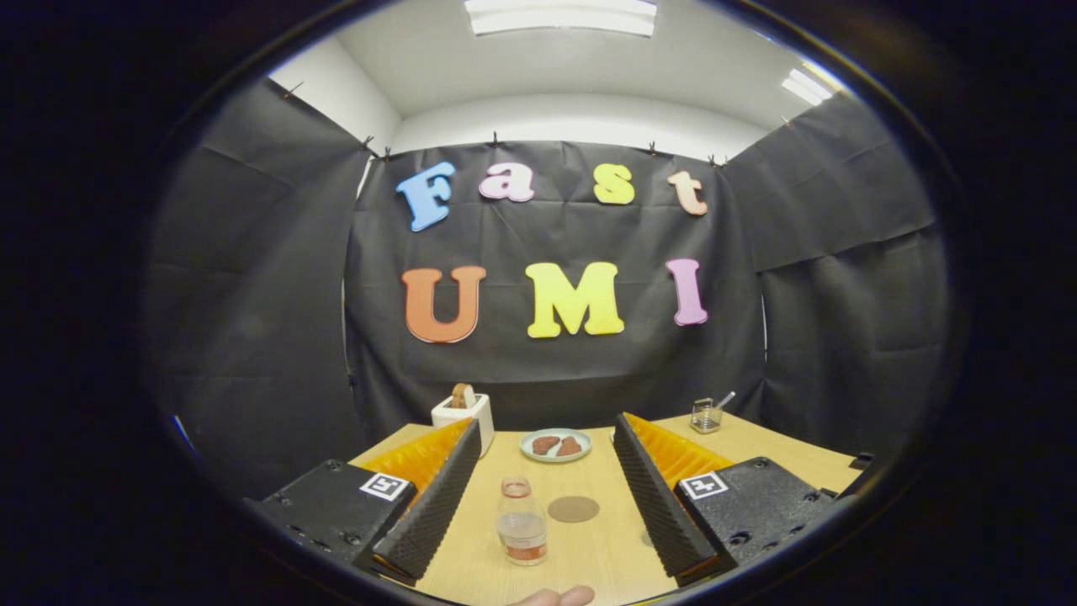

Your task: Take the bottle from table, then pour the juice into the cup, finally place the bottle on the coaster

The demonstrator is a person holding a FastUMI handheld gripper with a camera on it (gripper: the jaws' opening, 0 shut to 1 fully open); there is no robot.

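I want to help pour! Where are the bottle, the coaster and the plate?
bottle [522, 526]: gripper view, clear body between the open fingers.
coaster [573, 508]: gripper view, middle of brown disc.
plate [533, 453]: gripper view, bare rim.

One bottle, one coaster, one plate, two meat pieces.

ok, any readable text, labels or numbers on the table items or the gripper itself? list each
Black-and-white square markers on the gripper body: patterns only, no text.
Clear plastic bottle of red juice, between the open fingers: no label can be read.
Other table items: none.
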